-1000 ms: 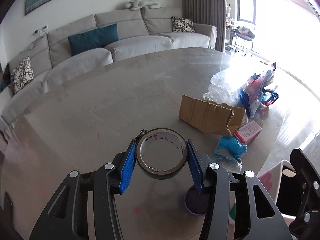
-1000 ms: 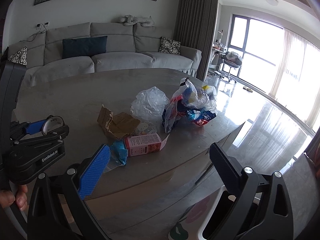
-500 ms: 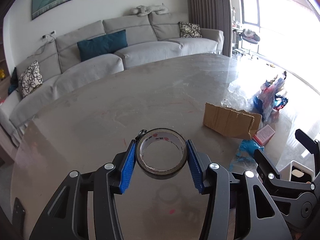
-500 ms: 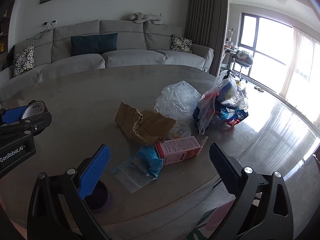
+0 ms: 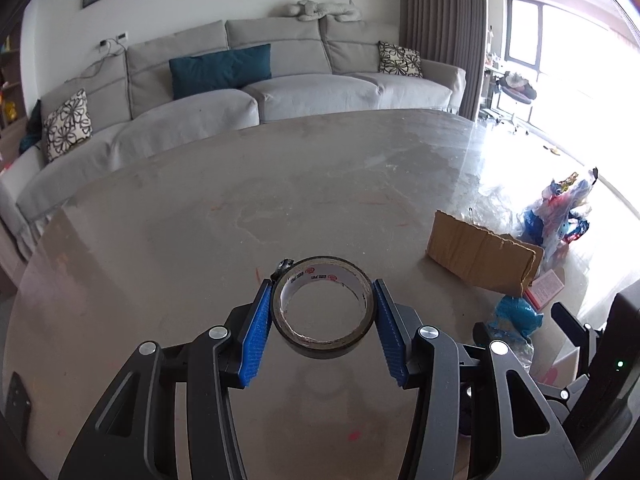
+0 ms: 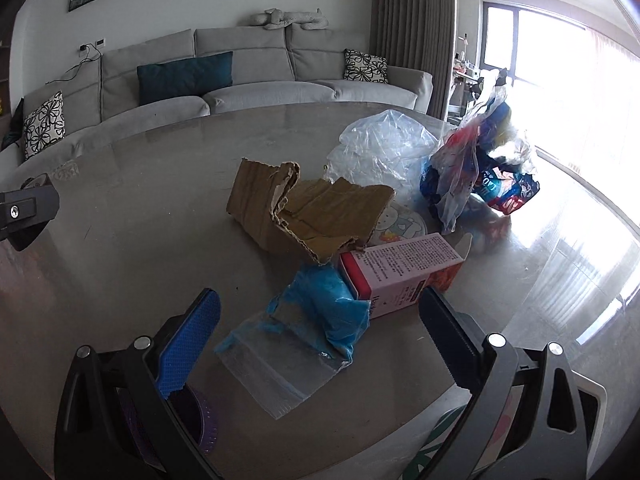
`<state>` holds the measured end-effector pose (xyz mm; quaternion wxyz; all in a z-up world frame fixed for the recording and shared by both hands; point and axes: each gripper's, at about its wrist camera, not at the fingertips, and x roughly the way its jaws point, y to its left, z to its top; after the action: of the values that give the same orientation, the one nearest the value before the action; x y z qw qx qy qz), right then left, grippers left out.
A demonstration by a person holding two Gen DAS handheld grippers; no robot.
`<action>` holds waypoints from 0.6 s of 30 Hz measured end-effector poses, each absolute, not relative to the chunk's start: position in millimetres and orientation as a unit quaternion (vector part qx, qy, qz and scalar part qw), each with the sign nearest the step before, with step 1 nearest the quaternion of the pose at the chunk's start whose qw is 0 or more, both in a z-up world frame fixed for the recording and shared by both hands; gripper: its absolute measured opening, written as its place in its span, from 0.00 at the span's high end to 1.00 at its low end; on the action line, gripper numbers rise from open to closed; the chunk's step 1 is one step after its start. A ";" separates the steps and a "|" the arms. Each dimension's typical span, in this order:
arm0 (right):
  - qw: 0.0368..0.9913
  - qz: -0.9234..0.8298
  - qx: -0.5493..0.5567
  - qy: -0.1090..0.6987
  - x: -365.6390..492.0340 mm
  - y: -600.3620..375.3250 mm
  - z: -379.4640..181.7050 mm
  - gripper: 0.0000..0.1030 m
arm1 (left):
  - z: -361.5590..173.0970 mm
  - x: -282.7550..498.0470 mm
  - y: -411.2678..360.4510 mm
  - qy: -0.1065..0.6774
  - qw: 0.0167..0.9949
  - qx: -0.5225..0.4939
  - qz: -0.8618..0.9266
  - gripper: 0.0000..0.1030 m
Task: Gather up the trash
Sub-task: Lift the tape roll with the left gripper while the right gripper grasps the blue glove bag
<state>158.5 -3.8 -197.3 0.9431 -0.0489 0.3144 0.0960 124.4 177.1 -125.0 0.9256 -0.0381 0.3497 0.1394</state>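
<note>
My left gripper (image 5: 323, 320) is shut on a tape roll (image 5: 324, 348), dark outside and white inside, held above the grey table (image 5: 200, 240). My right gripper (image 6: 316, 328) is open and empty, low over a clear zip bag with crumpled blue plastic (image 6: 320, 316) at the table's near edge. Just beyond lie a pink carton (image 6: 404, 272), a torn cardboard piece (image 6: 304, 216), a crumpled clear plastic bag (image 6: 384, 144) and a colourful snack-wrapper bag (image 6: 476, 176). The cardboard (image 5: 480, 256) and blue plastic (image 5: 516, 316) also show in the left wrist view.
A purple round lid (image 6: 200, 420) lies on the table under my right gripper's left finger. A white bin with a flower print (image 6: 444, 428) stands below the table edge. A grey sofa (image 6: 240, 84) stands behind the table. The left gripper's body (image 6: 24, 212) shows at the left edge.
The left gripper has moved left and back with the tape roll. The right gripper has moved forward and down towards the zip bag and pink carton.
</note>
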 end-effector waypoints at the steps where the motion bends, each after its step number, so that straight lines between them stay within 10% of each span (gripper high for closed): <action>1: 0.942 0.096 -0.049 0.317 159.3 -2.6 -199.5 0.04 | -125.5 125.2 175.5 0.351 0.925 -0.035 0.139 0.51; 12: 0.938 0.116 -0.030 0.326 161.9 -6.0 -202.3 0.07 | -134.4 130.6 168.9 0.361 0.922 -0.024 0.140 0.51; 18: 0.939 0.130 -0.040 0.317 158.7 -6.5 -201.7 0.52 | -133.9 130.1 166.0 0.359 0.923 -0.022 0.138 0.51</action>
<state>158.7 -6.5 -201.7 0.9386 -0.0400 0.3170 0.1302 130.1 166.0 -133.9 0.9227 -0.0222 0.3592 0.1385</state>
